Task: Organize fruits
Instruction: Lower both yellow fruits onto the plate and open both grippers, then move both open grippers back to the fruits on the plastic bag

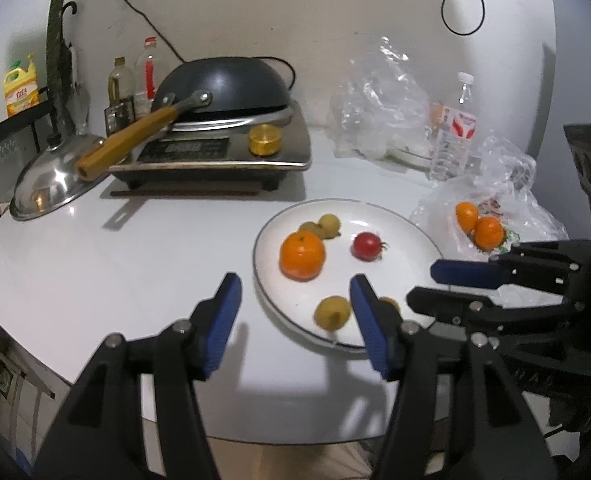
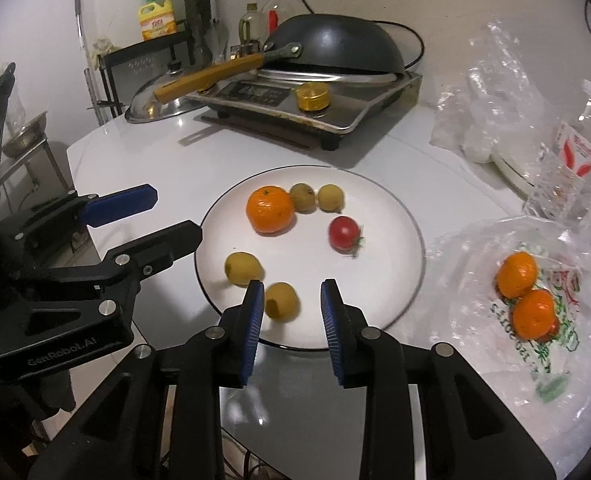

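Observation:
A white plate (image 1: pixel 395 220) (image 2: pixel 383 204) on the white table holds an orange (image 1: pixel 302 255) (image 2: pixel 270 209), a red tomato (image 1: pixel 367 245) (image 2: pixel 344 233) and several small yellow fruits (image 1: pixel 332 313) (image 2: pixel 243 268). One yellow fruit (image 2: pixel 281 301) lies between my right gripper's open fingers, blurred. My right gripper (image 2: pixel 292 312) (image 1: pixel 425 284) is open over the plate's near edge. My left gripper (image 1: pixel 295 312) (image 2: pixel 175 216) is open and empty at the plate's left rim. Two oranges (image 1: pixel 477 226) (image 2: pixel 525 294) lie on a plastic bag to the right.
An induction cooker (image 1: pixel 215 152) (image 2: pixel 315 100) with an upturned black wok (image 1: pixel 223 88) (image 2: pixel 335 44) stands at the back. A steel lid (image 1: pixel 51 176) (image 2: pixel 163 102) lies to its left. Crumpled plastic bags (image 1: pixel 375 112) and a water bottle (image 1: pixel 455 132) (image 2: pixel 571 152) stand at the back right.

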A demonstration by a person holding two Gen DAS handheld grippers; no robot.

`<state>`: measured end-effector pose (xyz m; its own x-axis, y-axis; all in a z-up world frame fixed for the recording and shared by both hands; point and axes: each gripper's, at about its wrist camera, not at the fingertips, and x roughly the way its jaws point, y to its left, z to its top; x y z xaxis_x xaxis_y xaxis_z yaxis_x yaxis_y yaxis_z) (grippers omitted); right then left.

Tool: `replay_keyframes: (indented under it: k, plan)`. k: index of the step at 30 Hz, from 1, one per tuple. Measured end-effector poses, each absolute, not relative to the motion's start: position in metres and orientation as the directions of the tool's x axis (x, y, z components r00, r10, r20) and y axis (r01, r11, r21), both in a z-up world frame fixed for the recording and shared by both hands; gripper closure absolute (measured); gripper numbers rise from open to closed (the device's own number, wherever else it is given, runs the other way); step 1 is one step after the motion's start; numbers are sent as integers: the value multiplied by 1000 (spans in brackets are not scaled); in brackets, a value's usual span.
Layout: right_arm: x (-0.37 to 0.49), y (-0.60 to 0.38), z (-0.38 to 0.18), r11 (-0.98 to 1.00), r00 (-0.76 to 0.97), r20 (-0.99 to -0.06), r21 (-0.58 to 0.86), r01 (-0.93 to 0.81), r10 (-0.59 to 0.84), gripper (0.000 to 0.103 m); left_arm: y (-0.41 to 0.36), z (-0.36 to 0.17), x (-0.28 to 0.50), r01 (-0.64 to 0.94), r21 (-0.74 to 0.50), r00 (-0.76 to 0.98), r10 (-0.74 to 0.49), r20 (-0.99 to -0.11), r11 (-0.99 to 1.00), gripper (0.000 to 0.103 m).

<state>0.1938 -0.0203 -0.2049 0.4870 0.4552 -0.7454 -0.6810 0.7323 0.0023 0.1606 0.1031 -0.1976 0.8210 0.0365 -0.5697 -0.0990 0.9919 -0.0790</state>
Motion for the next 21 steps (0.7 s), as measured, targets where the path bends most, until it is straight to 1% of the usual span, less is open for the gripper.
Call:
replay_keyframes:
  k: [21]
  plan:
    - [206,-113,-192,808,558,-708,30,-589,433,71,28,-189,184,-4,-29,810,-14,-586,1000,45]
